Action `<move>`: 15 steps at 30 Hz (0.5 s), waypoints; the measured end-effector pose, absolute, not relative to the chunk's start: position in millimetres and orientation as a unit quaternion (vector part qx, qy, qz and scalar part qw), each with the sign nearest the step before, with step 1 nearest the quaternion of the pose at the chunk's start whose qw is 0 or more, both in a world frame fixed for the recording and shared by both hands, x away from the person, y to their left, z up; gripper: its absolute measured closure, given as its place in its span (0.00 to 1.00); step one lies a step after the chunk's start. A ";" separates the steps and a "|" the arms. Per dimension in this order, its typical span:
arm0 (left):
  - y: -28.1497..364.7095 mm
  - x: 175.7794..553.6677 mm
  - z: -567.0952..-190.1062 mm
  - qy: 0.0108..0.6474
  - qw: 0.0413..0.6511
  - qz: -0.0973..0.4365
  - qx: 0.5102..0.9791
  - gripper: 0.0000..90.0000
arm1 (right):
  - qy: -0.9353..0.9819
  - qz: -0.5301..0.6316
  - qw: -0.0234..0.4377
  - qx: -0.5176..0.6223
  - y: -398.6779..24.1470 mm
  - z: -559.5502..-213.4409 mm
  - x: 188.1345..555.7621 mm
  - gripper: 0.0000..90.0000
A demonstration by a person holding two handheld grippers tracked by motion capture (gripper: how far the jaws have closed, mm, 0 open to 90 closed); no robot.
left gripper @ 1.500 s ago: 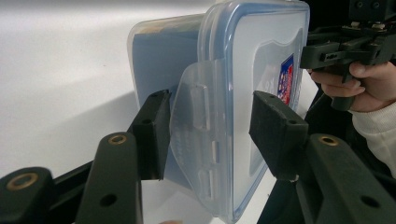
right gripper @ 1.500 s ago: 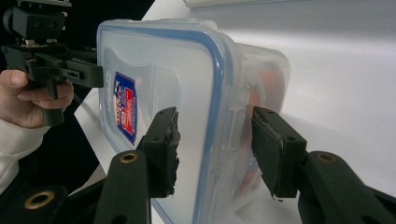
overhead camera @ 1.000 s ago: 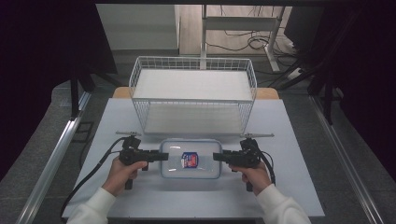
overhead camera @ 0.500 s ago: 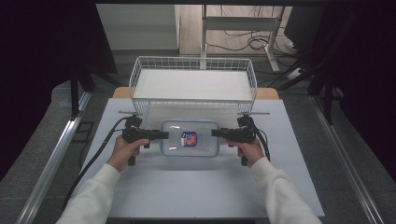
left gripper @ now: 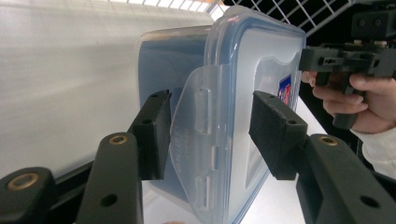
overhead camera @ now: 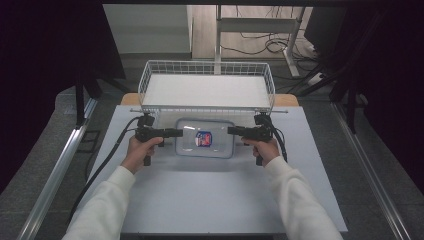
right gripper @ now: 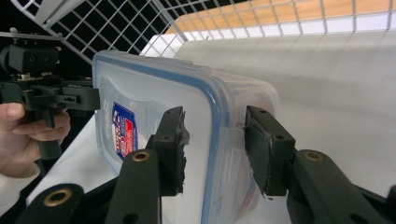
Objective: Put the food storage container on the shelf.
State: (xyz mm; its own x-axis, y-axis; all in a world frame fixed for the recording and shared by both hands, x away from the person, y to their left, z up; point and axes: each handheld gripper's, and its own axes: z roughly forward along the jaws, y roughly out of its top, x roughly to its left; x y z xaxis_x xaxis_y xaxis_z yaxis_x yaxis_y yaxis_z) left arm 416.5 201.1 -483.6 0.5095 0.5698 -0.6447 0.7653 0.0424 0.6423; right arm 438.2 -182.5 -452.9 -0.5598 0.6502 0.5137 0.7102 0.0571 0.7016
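A clear plastic container with a blue-rimmed lid and a red and blue label lies flat on the white table, just before the wire basket. My left gripper holds its left end, one pad on the lid and one under the body beside the end latch. My right gripper holds the right end; its jaws have just been closing and now clamp the lid rim. In the left gripper view my own jaws straddle the container. The right gripper grips the container the same way.
A white wire basket stands at the table's far edge, close behind the container. Black cables trail from both grippers. Metal rails run along both sides of the table, with dark floor beyond.
Both hands have moved away from the person toward the basket, carrying the container with them. The container now lies close to the basket's front wall.
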 end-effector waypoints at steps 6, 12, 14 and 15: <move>196.5 420.1 -496.3 0.480 0.523 -0.081 0.700 0.54 | -0.738 -0.492 -0.002 -0.462 -182.2 -459.4 437.8 0.65; 198.0 418.7 -502.1 0.493 0.531 -0.074 0.686 0.54 | -0.717 -0.510 -0.009 -0.474 -181.8 -467.5 435.9 0.65; 198.3 418.4 -503.8 0.496 0.532 -0.073 0.683 0.54 | -0.709 -0.519 -0.017 -0.478 -179.8 -470.4 435.3 0.64; 198.0 418.0 -504.4 0.499 0.532 -0.070 0.680 0.54 | -0.703 -0.522 -0.020 -0.482 -178.9 -472.0 434.7 0.64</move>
State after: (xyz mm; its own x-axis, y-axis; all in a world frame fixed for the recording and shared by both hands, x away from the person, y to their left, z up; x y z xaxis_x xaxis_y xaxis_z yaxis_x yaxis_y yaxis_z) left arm 418.0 198.0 -504.4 0.4922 0.6045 -0.6264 0.7532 0.0650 0.6546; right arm 434.7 -178.9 -472.0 -0.5342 0.6994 0.4749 0.6573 -0.0097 0.7536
